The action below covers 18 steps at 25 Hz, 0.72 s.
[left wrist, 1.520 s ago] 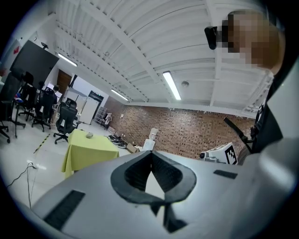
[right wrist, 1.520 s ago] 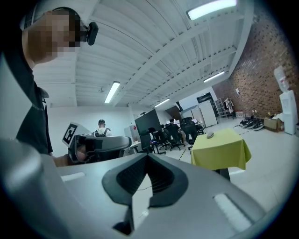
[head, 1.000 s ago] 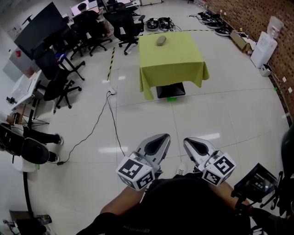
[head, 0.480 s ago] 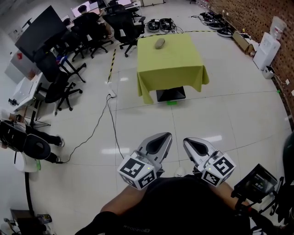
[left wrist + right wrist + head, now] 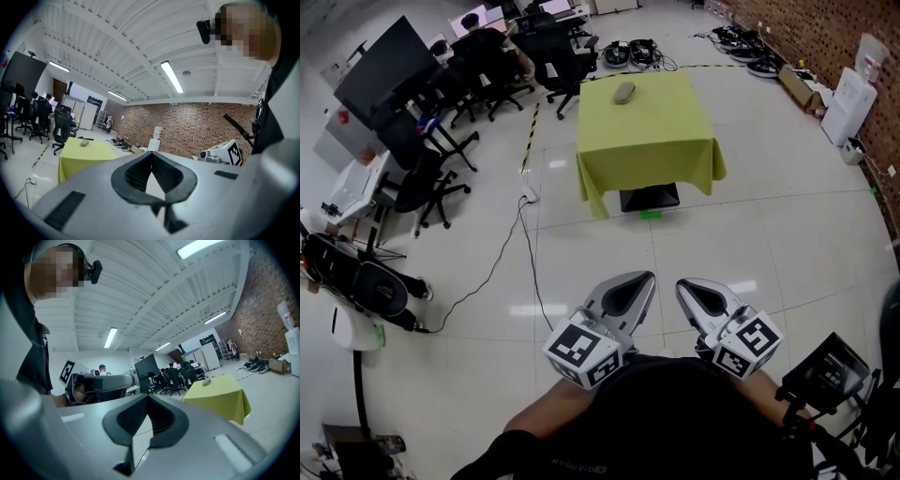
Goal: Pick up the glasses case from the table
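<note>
Desk [image 5: 661, 131] sits slightly nearer in head view than 1 s ago, so the walk-up is underway but reach isn't; glasses case [image 5: 624, 92] lies untouched on its far side, left tool [image 5: 639, 279] and right tool [image 5: 684, 285] both closed, empty.

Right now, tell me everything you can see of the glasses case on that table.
The glasses case is a small, rounded, grey-brown oblong. It lies flat on the yellow-green draped table, toward its far left part as the head view shows it. It touches only the tabletop and nothing else lies there. Its material, seam and clasp are too far off to tell.
</note>
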{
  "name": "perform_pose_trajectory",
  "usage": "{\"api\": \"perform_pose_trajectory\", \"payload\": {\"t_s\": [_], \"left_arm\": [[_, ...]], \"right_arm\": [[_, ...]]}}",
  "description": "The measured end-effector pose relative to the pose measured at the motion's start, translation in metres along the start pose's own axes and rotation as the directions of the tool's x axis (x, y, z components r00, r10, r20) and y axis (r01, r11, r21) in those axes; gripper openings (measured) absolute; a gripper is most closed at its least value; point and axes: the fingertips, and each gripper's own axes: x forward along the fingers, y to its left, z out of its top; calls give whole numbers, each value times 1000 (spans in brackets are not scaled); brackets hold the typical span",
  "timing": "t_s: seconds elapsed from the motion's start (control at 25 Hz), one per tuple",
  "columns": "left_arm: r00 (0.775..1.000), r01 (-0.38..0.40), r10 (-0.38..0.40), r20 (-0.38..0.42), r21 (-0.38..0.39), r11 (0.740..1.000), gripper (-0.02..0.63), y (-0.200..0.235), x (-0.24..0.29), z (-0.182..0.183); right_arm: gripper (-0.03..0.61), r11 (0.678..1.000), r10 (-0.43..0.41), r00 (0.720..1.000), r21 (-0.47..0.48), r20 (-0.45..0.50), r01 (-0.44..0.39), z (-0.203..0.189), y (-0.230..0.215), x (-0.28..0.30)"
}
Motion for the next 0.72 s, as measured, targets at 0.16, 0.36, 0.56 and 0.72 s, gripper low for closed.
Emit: {"api": "perform_pose_trajectory", "payload": {"t_s": [0.16,0.36,0.56,0.72], "left_arm": [[1000,-14,14,-15,-16,1000,8,3,0,-5],[1000,-16,15,-24,-29,999,8,5,3,-11],[999,10,-10,-34,-20,1000,8,0,12,-10],[999,26,-27,-26,-35,999,8,1,20,-12]], "right_arm": [[2,1000,-3,1000,7,6,3,-2,-2,-5],[2,1000,-10,1000,19,7,10,-7,-6,-5],[2,999,-36,999,22,21,35,-6,-11,-13],[2,998,-54,998,29,18,53,-11,-17,-19]]}}
